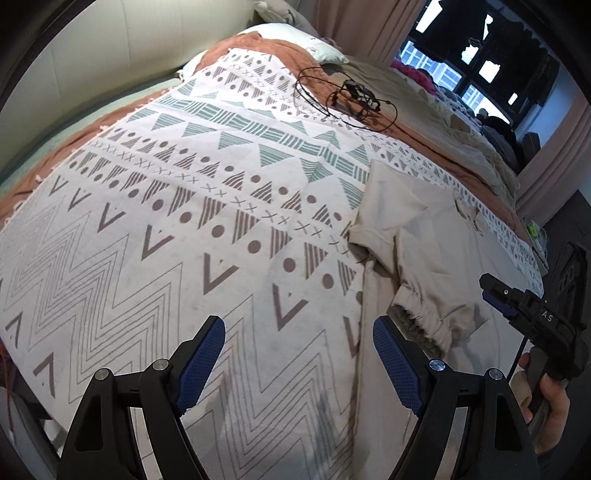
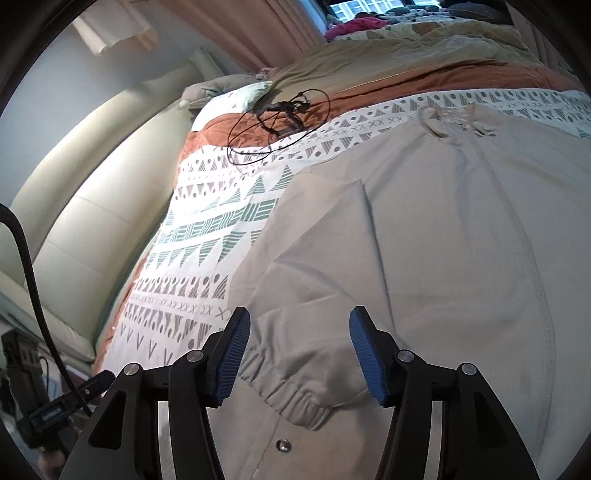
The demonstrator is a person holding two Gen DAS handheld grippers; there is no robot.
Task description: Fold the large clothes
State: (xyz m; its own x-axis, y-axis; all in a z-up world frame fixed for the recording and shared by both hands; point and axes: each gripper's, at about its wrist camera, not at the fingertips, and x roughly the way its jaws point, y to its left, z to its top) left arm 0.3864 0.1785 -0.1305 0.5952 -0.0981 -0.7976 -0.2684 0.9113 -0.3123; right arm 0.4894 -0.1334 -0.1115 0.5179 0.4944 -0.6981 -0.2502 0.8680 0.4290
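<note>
While your left gripper hangs wide open over the white geometric-print woven bedspread, your right gripper gapes wide above the gathered elastic cuff of the smooth beige jacket, spread flat on that bedspread.

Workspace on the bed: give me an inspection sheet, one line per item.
Surface: bed under a patterned blanket, rust blanket beneath.
Job's things: beige jacket spread flat, one sleeve folded across its front, elastic cuff near the front edge.
Clutter: small black gadget near the pillow.
Grippers: left gripper open over the blanket; right gripper open, straddling the cuff, holding nothing.
Cables: thin black cable looped by the gadget.
Surroundings: padded headboard, curtains, window.
</note>
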